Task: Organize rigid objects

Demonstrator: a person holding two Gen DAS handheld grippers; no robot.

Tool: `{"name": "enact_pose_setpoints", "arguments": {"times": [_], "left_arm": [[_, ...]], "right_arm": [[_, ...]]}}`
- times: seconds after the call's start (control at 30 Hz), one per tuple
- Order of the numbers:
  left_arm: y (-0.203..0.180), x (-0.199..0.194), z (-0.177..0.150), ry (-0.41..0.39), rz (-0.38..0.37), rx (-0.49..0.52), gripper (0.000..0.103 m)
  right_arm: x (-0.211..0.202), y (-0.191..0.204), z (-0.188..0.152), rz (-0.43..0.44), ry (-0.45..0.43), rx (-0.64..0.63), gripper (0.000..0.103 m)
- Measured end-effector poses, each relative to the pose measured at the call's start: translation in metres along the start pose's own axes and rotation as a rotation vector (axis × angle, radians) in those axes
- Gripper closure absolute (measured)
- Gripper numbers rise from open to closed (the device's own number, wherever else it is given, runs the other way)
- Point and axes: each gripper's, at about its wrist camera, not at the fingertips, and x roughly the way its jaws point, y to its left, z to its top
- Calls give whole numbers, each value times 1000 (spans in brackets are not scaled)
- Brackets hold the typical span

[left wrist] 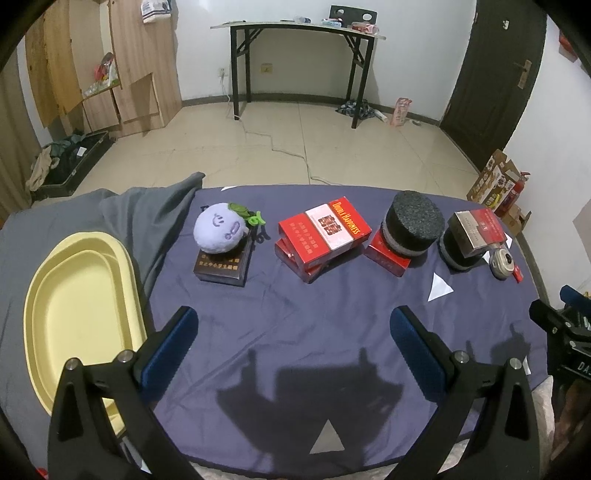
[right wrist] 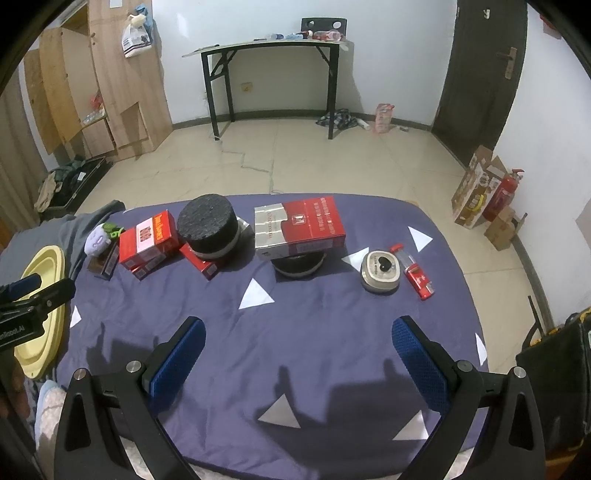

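On the blue cloth a row of objects lies at the far side. A purple plush (left wrist: 219,229) sits on a dark box (left wrist: 221,264). Red Double Happiness cartons (left wrist: 323,230) are stacked beside it. A black foam cylinder (left wrist: 412,223) rests on a red pack (left wrist: 386,258). A red and silver carton (right wrist: 299,230) lies on a second black cylinder (right wrist: 299,264). A small metal case (right wrist: 381,271) and a red lighter (right wrist: 417,275) lie to the right. My left gripper (left wrist: 295,332) and right gripper (right wrist: 299,341) are both open and empty, above the near cloth.
A yellow oval tray (left wrist: 79,314) lies at the left on grey fabric (left wrist: 147,210). The table's far edge drops to a tiled floor. A folding table (left wrist: 299,27), wooden cabinet (left wrist: 110,62) and dark door (left wrist: 495,74) stand at the room's back.
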Motion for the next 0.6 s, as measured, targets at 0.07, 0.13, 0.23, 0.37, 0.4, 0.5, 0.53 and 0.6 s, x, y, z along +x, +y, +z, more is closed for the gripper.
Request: {"name": "enact_pose_setpoints", "arguments": {"times": [0.07,0.13,0.23,0.37,0.4,0.5,0.53,0.6], "left_arm": [[2,0,0,2,1,-3,0],[4,0,-1,6,4,-7,0],[6,-1,-2,8,3,-6,0],[7,-2,-1,5,-17,2,0],[7,-2,-1,4,-29,3,0],[6,-2,-1,9,-32,6,0],[7,-1,-1,14,-36,6,0],[5,1,-1,24,-48,8,0]], "right_arm": [[1,1,0,4,0,-6,0],[0,3,-1,-2,-9,-16,0],[0,3,-2,-1,-13,-19,0],[0,3,-2,-3,-13,-16,0],[0,3,-2,-2,-12,-13,0],[0,2,-2,-3,-10,-13,0],[1,2,-1,-4,-9,-12,0],[2,2,-1,0,-2,-7,0]]}}
